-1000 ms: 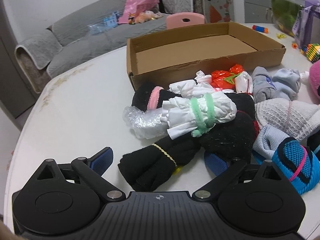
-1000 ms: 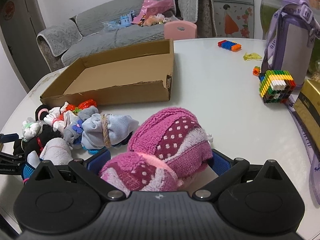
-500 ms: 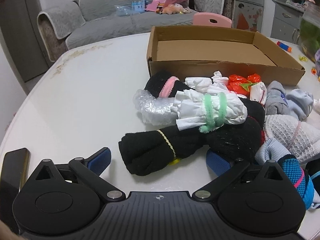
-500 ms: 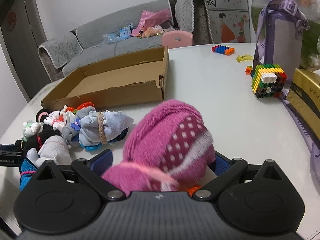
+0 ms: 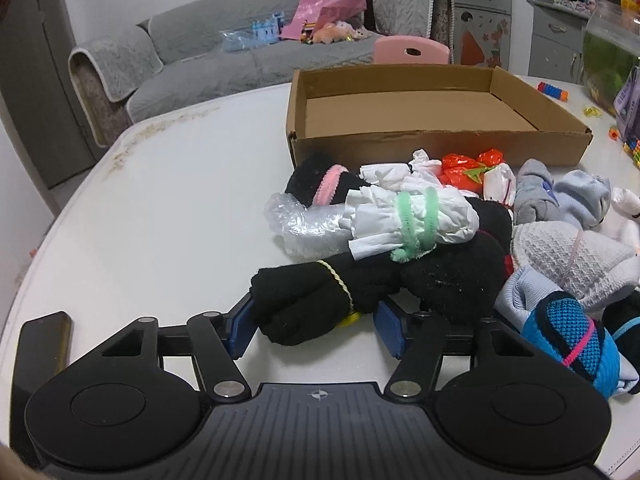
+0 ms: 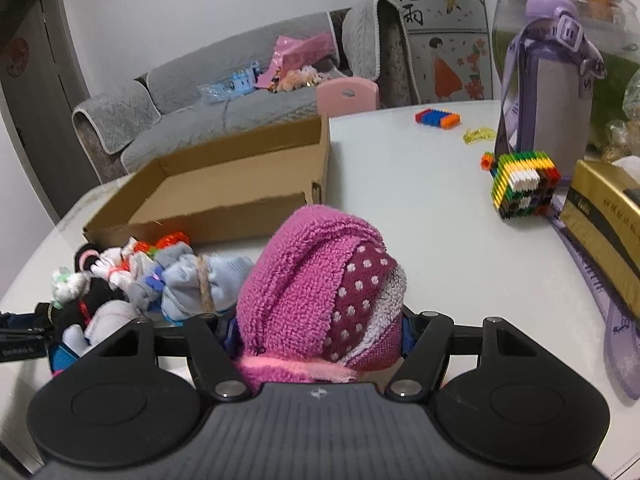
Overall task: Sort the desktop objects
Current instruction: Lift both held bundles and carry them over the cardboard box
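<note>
In the left wrist view a black sock roll (image 5: 316, 304) with a yellow band lies at the near edge of a pile of bundled socks (image 5: 416, 220) on the white table (image 5: 168, 208). My left gripper (image 5: 316, 326) is closing, and its blue pads (image 5: 240, 330) touch both sides of the roll. In the right wrist view my right gripper (image 6: 320, 332) is closing on a pink dotted sock bundle (image 6: 316, 280), squeezed between its jaws and hiding the fingertips. An open cardboard box (image 5: 436, 140), also the cardboard box (image 6: 224, 200) here, stands behind the pile.
A purple bottle (image 6: 556, 92), a colourful block cube (image 6: 524, 184), a gold box (image 6: 608, 224) and small toy pieces (image 6: 438, 117) stand on the table's right. A dark phone (image 5: 44, 344) lies by the left gripper. A grey sofa (image 5: 248, 52) and a pink chair back (image 5: 412, 50) are beyond.
Both grippers' jaws have come inward. The left pads now meet the black sock roll. The right jaws have squeezed the pink bundle narrower and taller.
</note>
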Demonstrator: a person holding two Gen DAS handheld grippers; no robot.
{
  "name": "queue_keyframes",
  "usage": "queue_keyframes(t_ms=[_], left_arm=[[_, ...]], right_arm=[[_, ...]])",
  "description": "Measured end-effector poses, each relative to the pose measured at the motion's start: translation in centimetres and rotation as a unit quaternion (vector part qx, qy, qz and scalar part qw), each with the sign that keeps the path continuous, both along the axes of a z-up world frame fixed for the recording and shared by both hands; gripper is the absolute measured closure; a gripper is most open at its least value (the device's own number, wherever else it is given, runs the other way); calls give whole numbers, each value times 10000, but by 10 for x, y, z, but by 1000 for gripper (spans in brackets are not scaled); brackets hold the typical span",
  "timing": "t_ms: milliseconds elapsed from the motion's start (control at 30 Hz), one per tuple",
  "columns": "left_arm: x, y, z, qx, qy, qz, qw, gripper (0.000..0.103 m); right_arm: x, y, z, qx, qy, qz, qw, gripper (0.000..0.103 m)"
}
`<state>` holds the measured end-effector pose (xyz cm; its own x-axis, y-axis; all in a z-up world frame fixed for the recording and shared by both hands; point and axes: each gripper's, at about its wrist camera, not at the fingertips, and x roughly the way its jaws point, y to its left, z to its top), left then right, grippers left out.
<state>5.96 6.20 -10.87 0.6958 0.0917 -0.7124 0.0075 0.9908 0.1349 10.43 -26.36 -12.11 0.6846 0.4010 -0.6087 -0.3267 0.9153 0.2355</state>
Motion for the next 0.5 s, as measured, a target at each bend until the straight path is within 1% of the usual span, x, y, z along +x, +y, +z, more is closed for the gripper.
queue_keyframes(t_ms=[100,300,500], left_arm=[[0,4,3,-99,-53,-12,9999,37],[5,17,6,-475,-53,19,9989,38],[-12,14,22,-341,-321,-15,9989,39]], right_arm=[[-2,1,4,67,-44,76,9999,40],[-2,4,5,95,-88,139,9998,40],[-4,4,10,150,-157,193,9996,40]])
